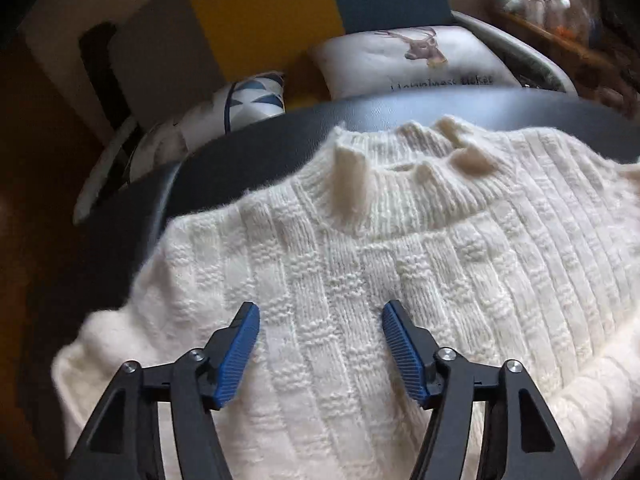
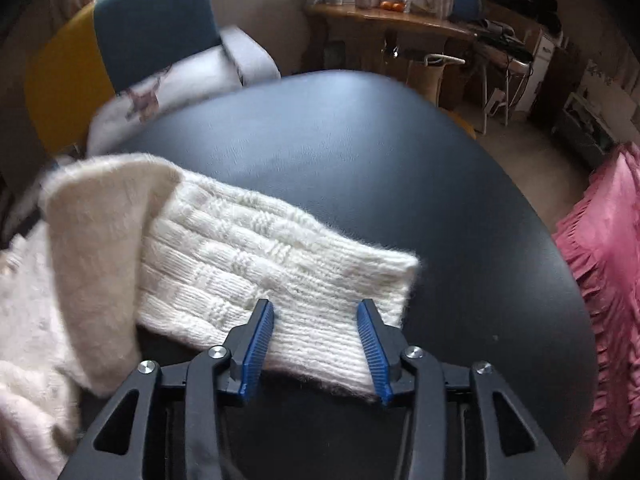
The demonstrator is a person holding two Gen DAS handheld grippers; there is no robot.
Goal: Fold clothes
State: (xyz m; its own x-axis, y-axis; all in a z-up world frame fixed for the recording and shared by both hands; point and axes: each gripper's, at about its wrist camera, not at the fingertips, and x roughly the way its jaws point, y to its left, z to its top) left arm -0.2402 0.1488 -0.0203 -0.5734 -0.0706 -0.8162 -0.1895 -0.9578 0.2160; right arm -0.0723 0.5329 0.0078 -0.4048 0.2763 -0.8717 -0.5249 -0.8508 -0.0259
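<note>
Sweater [image 1: 360,280] lies on table [image 2: 360,152]; both tools, left [image 1: 320,320] and right [image 2: 316,316], gape released; pinch sleeve cuff [image 2: 340,300] squarely.

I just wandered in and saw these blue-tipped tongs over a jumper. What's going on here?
A person is folding a cream knitted sweater spread on a dark table, using a hand-held gripper in each hand. The left gripper hovers open over the sweater's chest, below the collar. The right gripper is open around the cuff end of a sleeve lying out across the table. Neither has closed on the fabric.
</note>
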